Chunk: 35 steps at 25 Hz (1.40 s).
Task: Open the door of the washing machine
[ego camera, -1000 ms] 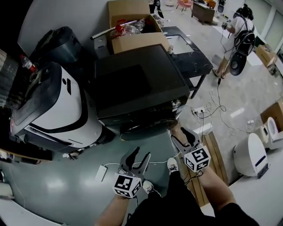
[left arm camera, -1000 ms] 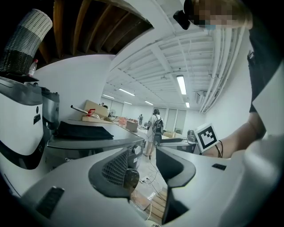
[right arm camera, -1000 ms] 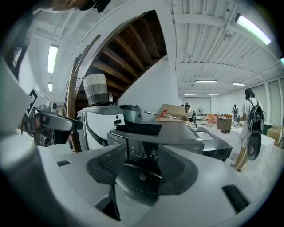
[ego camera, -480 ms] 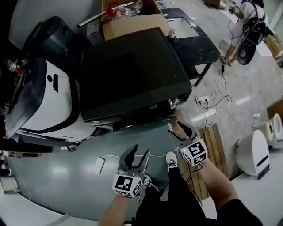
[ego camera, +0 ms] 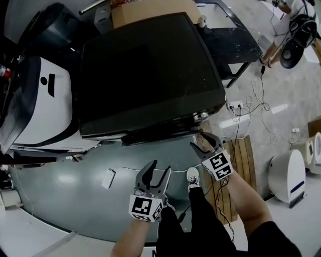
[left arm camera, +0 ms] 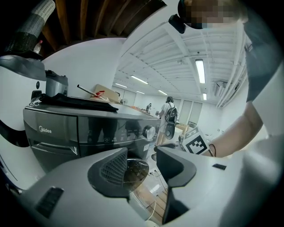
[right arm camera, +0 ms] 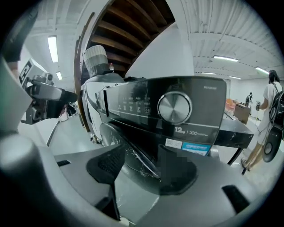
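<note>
The dark grey washing machine (ego camera: 145, 75) fills the middle of the head view; its front faces me. In the right gripper view I see its control knob (right arm camera: 174, 107) and the round glass door (right arm camera: 128, 153) below. My right gripper (right arm camera: 142, 170) is open, and the door's right rim lies between its jaws. From above, the right gripper (ego camera: 204, 143) is at the machine's front right corner. My left gripper (ego camera: 153, 173) hangs open over the floor, apart from the machine. Its own view shows the door glass (left arm camera: 135, 170) beyond the left gripper (left arm camera: 142, 164).
A white machine (ego camera: 40, 110) stands at the washer's left, a cardboard box (ego camera: 145, 10) behind and a black table (ego camera: 235, 40) at its right. A wooden pallet (ego camera: 241, 160), cables, a power strip (ego camera: 234, 105) and a white appliance (ego camera: 286, 173) are on the floor. A person (ego camera: 296, 25) stands far right.
The head camera has come closer, so the washer looks larger. My right gripper has edged up to the machine's front right. The left gripper has hardly moved.
</note>
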Tool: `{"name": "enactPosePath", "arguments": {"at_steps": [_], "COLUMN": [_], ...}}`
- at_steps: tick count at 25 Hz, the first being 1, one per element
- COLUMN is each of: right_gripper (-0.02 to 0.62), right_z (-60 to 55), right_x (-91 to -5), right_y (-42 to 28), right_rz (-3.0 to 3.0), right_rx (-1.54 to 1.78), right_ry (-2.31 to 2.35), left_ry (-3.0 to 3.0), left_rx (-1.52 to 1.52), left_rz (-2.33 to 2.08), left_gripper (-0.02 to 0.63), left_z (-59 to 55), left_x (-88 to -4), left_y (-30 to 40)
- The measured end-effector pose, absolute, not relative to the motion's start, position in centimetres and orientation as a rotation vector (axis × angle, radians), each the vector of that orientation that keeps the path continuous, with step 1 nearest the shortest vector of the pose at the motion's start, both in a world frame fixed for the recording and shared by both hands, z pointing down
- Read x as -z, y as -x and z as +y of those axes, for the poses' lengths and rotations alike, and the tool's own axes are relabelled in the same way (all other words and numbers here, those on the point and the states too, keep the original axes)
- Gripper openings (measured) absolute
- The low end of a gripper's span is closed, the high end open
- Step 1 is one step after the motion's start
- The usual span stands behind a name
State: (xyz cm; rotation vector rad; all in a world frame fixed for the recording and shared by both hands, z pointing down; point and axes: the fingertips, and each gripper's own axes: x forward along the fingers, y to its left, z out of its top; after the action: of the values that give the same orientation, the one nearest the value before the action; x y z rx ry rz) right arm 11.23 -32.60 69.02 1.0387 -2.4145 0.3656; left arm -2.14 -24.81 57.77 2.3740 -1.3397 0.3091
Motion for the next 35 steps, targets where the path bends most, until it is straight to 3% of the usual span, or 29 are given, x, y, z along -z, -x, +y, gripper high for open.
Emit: {"name": "enactPosePath", "arguments": {"at_steps": [18,20,22,35], "right_gripper": [0.231,0.228,0.181,0.181], "right_z": [-34.9,-35.2,-35.4,-30.3], "right_x": [-79.2,-79.4,-79.4,-79.1], "right_y": [-9.5,-9.6,-9.7,-9.8], "right_rz": [-2.250,-2.230,-2.222,-2.256], "right_rx": [-0.328,-0.320,-0.329,-0.442], "right_ry": [-0.748,-0.784,-0.827,-0.840], "left_ry": [-2.292,-2.280,-2.269,-2.202], "left_rx": [-0.339,-0.342,-0.346,-0.388], "left_rz": [-1.373,-1.374,-1.373,-1.362], "left_gripper": [0.207,0.207,0.208,0.222], "left_z": [-28.0,-28.0,-27.9,-25.7], "left_x": [-65.1,-65.7,-66.2,-68.7], "left_y": [2.4,2.5,2.6,2.6]}}
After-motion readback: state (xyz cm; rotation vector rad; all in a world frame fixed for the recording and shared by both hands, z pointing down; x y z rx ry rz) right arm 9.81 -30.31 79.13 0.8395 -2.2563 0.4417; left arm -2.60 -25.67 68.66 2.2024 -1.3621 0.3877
